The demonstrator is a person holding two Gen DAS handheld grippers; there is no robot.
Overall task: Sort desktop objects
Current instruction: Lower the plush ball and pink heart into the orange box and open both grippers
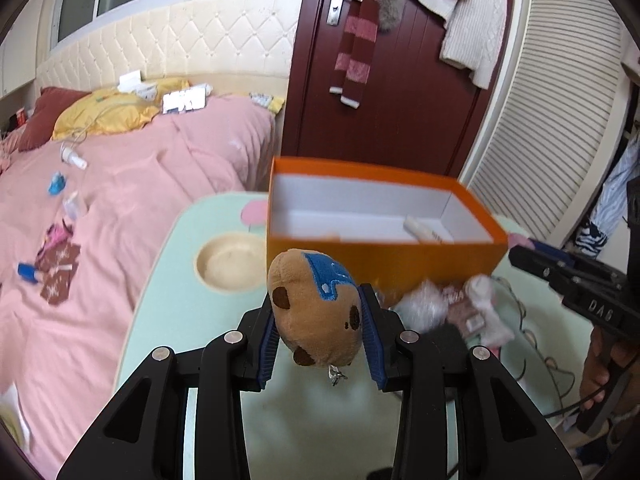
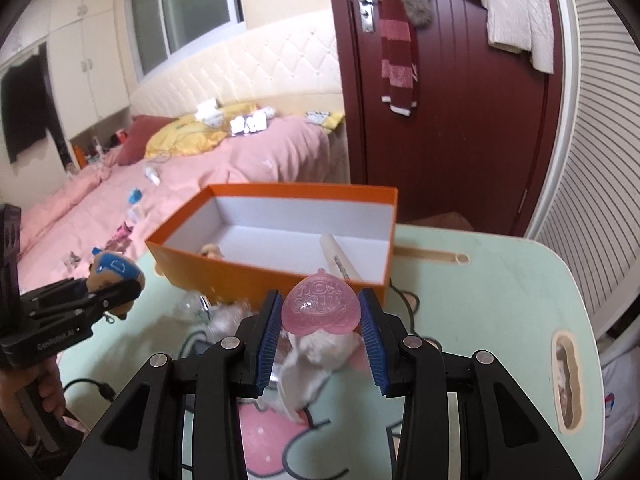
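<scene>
The left gripper (image 1: 320, 320) pinches a plush toy (image 1: 316, 308) at frame centre; the right gripper (image 2: 320, 316) pinches a pink heart (image 2: 320, 304). Both sit before the orange box (image 1: 380, 256). The heart looks slippery and may drop onto the table (image 2: 480, 280).
</scene>
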